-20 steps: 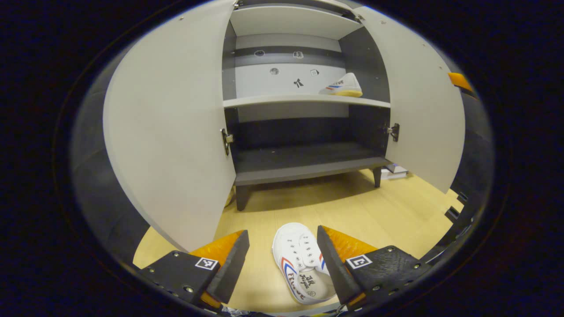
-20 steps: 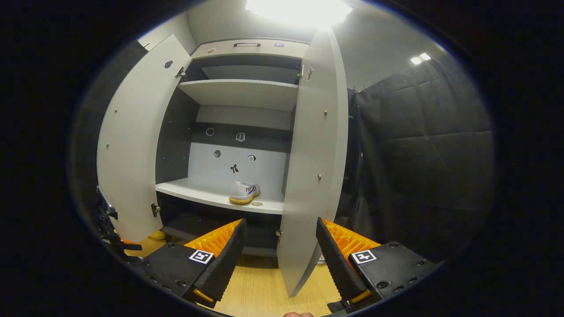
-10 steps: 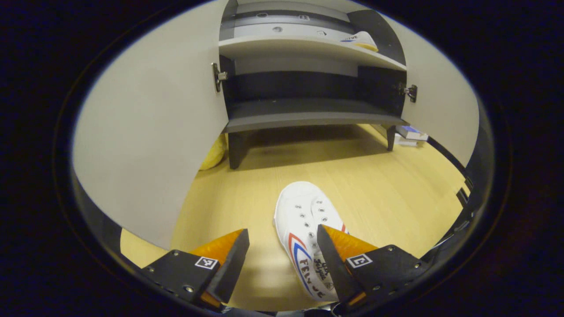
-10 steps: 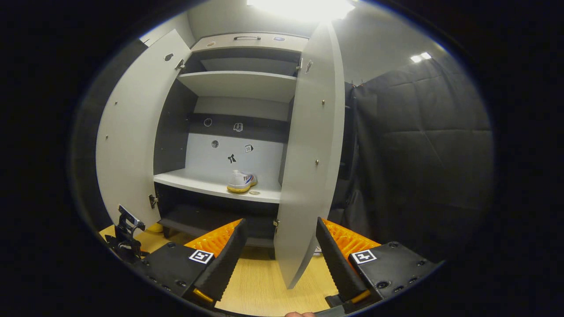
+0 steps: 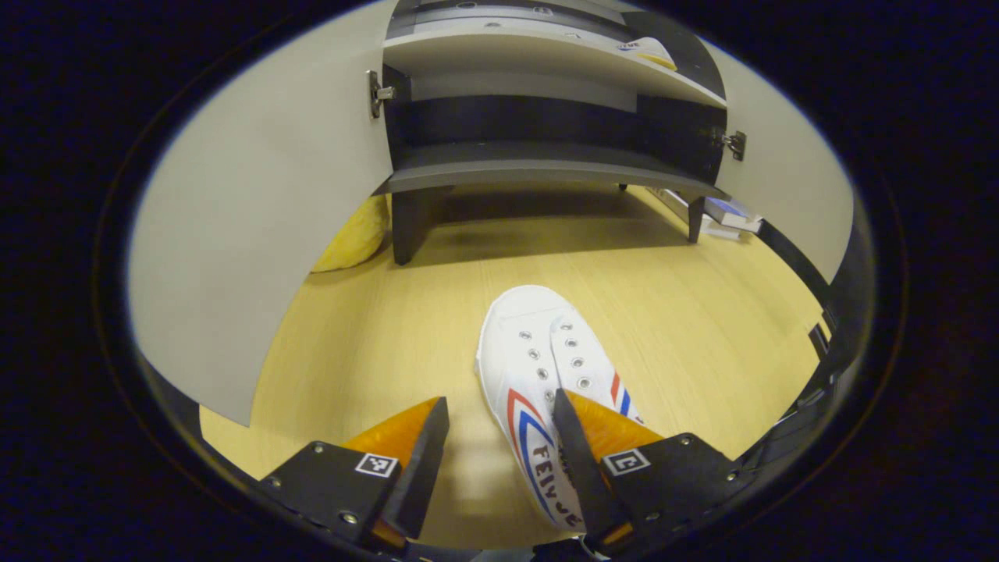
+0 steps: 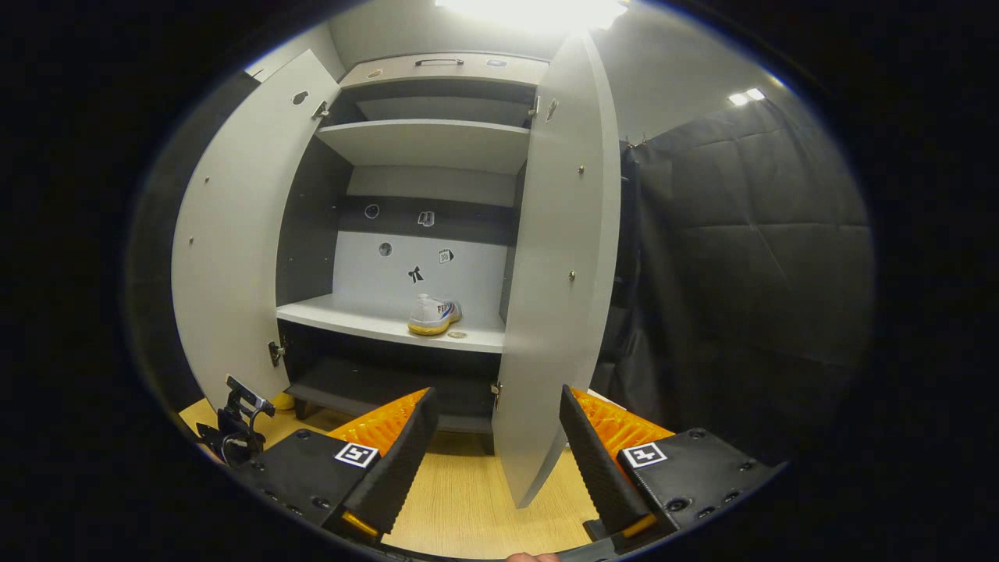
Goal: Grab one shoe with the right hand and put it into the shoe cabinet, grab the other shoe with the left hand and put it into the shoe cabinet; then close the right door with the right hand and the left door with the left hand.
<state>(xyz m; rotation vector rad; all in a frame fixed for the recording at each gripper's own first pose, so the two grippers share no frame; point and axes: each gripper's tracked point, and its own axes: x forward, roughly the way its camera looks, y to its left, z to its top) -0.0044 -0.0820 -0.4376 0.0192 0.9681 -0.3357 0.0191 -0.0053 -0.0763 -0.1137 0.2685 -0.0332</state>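
Lowered, left gripper [image 5: 495, 453] fingers spread astride floor shoe [image 5: 546, 390] (lettered "FEIYUE"); right gripper [image 6: 495, 453] released.

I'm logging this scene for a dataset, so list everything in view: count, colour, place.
shoe on the floor: 1, white with red and blue stripes, on the wood floor, toe toward the cabinet
shoe on the shelf: 1, white, yellowish sole, middle shelf
shoe cabinet: 1, light grey with dark interior
doors: 2, light grey, both open, left door, right door
yellow object: 1, on the floor behind the left door
left claw: 1, open, one finger over the floor shoe
right claw: 1, open, before the right door
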